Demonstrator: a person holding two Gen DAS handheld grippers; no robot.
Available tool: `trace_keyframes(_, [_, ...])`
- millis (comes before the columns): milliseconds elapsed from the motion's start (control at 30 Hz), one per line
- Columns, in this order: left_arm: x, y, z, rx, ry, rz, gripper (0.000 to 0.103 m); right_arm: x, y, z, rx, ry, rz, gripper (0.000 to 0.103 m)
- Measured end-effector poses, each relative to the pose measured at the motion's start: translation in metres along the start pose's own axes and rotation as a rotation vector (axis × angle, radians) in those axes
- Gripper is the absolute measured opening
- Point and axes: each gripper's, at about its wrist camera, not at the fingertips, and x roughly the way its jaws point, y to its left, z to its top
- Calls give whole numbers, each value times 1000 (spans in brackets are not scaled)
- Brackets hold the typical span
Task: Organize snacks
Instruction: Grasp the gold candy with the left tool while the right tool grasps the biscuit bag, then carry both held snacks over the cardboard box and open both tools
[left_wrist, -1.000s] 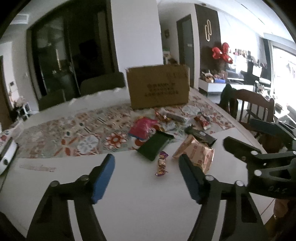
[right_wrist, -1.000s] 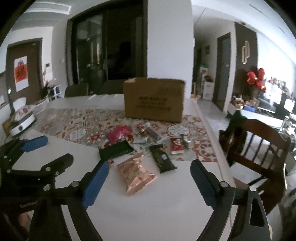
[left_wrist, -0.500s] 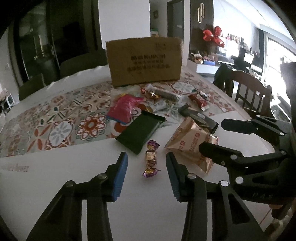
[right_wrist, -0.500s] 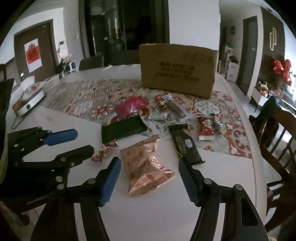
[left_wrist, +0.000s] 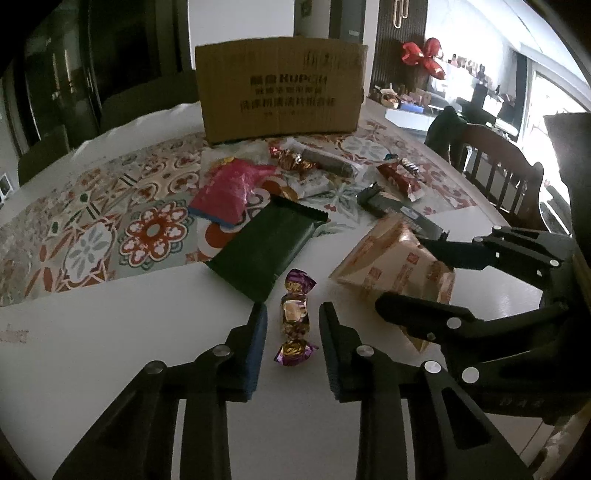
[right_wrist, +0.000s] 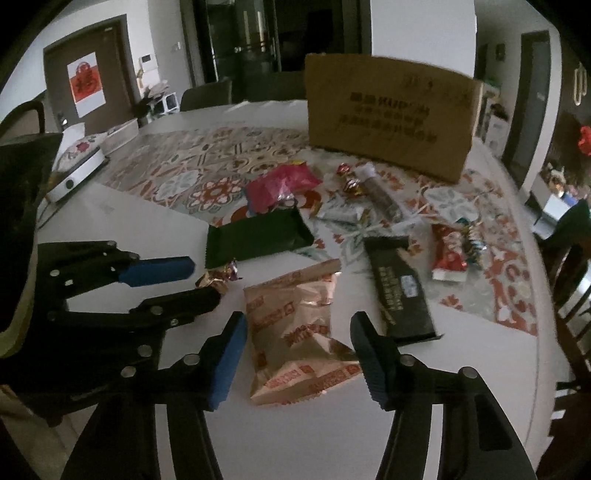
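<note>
1. Left wrist view: the left gripper has its jaws set either side of a purple-wrapped candy lying on the white counter. The jaws have just been closing, the candy between them, but a gap shows on each side, so they are open and not yet pressing. The step in hand looks like the pick-up of this candy; the next move calls for finishing the closing squarely on its body, not the twisted ends. The right gripper flanks the tan snack bag close by.

2. Left wrist view, writing: the cardboard box carries dark print, with Latin letters that look like "KUPCH" and lines of characters too blurred to read. The green packet shows no readable label.

3. Right wrist view: the right gripper straddles the tan snack bag. Its jaws have just been closing, the bag between them but untouched, so they stand open. Next it needs to close gently on the puffy bag.

4. Right wrist view, writing: the bag's red stamps and the black bar label are illegible.
</note>
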Motion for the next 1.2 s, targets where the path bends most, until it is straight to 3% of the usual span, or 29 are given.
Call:
trace_keyframes(100, [6, 2, 0, -20, 17, -26, 28, 4, -2, -2, 21, 18, 10, 55])
trace_keyframes(233, [9, 3, 0, -32, 21, -38, 17, 5, -1, -3, 26, 18, 7, 47])
trace_keyframes(600, [-13, 5, 12, -66, -24, -47, 17, -14, -4, 4, 88, -44, -18, 45])
trace_keyframes(1200, [-78, 2, 99, -12, -202, -63, 17, -83, -21, 70, 163, -235, -82, 45])
